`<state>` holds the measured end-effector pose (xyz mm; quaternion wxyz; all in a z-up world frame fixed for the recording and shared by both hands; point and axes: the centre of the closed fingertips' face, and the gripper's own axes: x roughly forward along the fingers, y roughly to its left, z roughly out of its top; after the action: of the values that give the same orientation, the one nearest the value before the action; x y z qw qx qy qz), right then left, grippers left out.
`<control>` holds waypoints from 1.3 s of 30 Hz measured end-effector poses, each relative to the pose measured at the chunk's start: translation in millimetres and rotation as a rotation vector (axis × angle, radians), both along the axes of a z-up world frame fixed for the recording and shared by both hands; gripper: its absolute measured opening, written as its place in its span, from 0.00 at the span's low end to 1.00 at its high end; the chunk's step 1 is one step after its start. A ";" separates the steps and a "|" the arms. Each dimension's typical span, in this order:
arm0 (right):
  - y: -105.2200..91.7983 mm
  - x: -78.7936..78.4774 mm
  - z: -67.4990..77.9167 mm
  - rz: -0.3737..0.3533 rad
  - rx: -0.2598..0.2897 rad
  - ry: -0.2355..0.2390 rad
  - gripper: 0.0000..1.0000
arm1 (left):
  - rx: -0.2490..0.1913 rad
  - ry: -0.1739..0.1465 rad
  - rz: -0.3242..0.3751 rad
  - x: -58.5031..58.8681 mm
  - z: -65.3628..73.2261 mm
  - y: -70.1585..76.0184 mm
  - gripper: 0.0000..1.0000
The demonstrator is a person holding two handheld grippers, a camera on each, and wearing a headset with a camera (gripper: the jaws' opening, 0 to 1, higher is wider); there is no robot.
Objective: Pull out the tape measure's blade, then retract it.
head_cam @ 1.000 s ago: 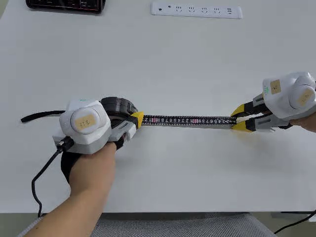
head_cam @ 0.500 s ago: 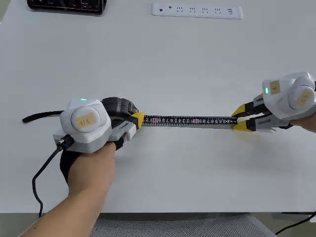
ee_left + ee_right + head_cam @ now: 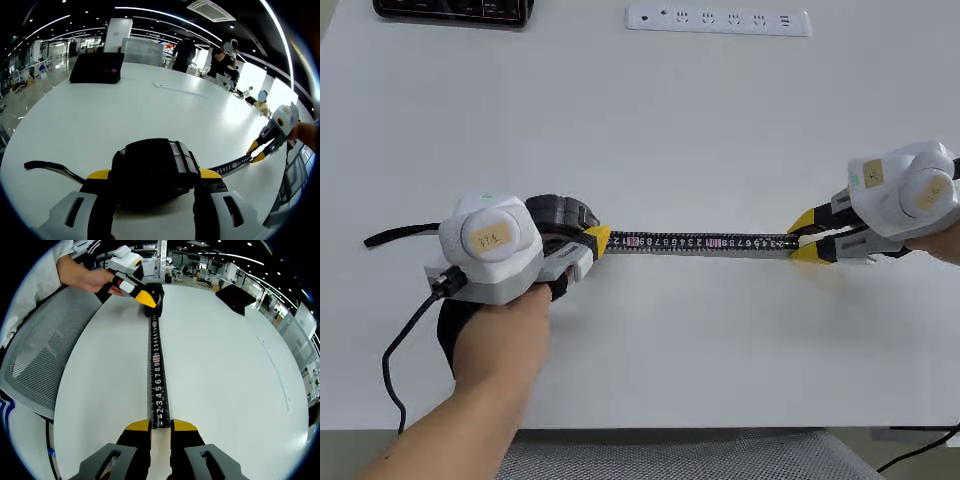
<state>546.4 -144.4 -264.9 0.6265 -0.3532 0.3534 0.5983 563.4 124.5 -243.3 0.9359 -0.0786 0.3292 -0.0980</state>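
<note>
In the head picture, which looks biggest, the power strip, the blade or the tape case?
1. Power strip
2. Blade, about as long but thinner
3. Tape case, partly hidden, so unsure

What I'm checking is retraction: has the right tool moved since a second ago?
No: the right tool sits in the same place below the power strip.
</note>
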 end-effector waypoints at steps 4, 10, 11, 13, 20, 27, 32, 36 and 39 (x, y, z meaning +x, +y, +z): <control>0.1 0.1 -0.1 0.001 -0.001 -0.002 0.10 | -0.001 -0.001 0.000 0.3 -0.7 0.4 0.60; 4.0 0.9 0.3 0.004 0.004 -0.005 0.10 | -0.006 0.002 0.001 0.2 -1.1 0.5 0.60; 5.3 0.8 0.3 0.005 0.005 -0.005 0.10 | -0.007 0.003 0.000 0.0 -1.2 0.4 0.60; 7.5 0.6 0.8 0.009 0.009 -0.006 0.10 | -0.009 0.004 0.000 -0.3 -1.2 0.3 0.60; 12.7 2.3 1.1 0.014 0.015 -0.006 0.10 | -0.013 0.007 -0.002 -0.5 -1.3 -0.3 0.60; 20.3 3.6 1.8 0.021 0.024 -0.003 0.10 | -0.012 0.010 -0.003 0.1 -0.9 -0.1 0.60; 28.1 4.3 2.9 0.026 0.033 -0.002 0.10 | -0.014 0.011 -0.001 0.3 -1.0 0.3 0.60; 35.4 5.1 2.8 0.031 0.042 -0.002 0.10 | -0.015 0.012 -0.001 0.6 -1.2 0.6 0.60; 40.1 5.6 2.2 0.034 0.047 0.000 0.10 | -0.017 0.014 -0.001 0.7 -1.3 0.8 0.60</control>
<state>552.0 -104.2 -262.7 0.6244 -0.3444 0.3329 0.6170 564.1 125.2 -244.6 0.9328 -0.0871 0.3349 -0.1008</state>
